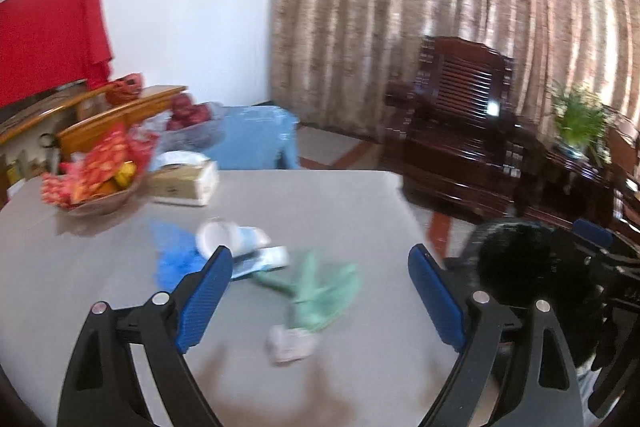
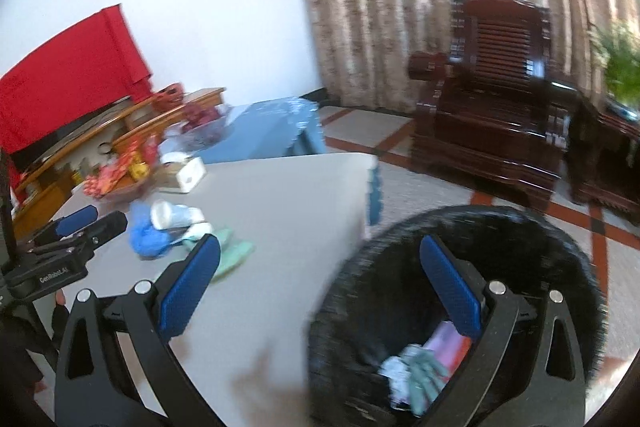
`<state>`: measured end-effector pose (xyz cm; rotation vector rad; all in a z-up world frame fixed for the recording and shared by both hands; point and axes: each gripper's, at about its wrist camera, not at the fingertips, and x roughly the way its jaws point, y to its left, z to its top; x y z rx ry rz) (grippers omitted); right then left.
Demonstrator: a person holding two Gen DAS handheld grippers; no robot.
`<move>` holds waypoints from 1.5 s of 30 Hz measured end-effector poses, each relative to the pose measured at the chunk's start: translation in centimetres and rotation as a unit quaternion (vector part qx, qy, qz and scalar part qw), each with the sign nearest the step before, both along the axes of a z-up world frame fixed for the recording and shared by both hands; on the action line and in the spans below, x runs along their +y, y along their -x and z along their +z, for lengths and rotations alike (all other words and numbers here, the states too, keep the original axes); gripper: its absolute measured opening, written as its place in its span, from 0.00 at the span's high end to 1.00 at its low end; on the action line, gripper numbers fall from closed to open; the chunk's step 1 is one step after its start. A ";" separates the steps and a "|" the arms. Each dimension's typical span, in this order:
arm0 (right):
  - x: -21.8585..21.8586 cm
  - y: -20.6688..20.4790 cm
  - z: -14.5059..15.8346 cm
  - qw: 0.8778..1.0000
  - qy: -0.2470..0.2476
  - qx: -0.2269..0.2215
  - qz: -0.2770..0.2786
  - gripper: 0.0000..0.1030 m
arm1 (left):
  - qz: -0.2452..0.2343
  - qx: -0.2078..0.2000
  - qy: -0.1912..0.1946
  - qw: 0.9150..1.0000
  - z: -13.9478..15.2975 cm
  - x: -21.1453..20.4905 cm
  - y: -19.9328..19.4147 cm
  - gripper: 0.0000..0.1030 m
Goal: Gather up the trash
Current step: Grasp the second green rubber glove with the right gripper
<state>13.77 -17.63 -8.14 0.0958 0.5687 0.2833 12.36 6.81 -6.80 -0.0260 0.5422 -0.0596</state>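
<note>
Left gripper is spread wide over the table, nothing in it. Right gripper is spread too, above the black bin; blurry green bag maybe

A cluster of trash is found on the desk, and all places are given relative to the paper cup, which lies on its side there. A crumpled plastic bag is set just left of the cup, touching it. A wrapper lies just in front of the cup, and a crumpled sheet is spread to the cup's right and nearer. A small wad lies nearer still. Behind the cup a tissue box is placed, with a snack bowl to its left. Well right of the cup, off the desk's edge, a bin stands on the floor, with trash pieces inside it.
</note>
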 end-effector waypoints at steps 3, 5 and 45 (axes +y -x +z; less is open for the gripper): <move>3.2 -1.1 -0.5 1.000 -0.003 0.006 0.025 0.05 | 0.022 0.004 -0.013 1.000 -0.6 2.1 0.1 0.15; 5.4 -1.9 -1.3 0.999 0.003 0.012 0.038 0.06 | 0.034 0.009 -0.021 0.999 -1.2 3.4 0.4 0.15; 19.5 -9.5 -13.0 0.978 0.048 0.161 0.121 0.46 | 0.106 0.066 0.001 0.992 -7.7 11.2 -2.1 0.15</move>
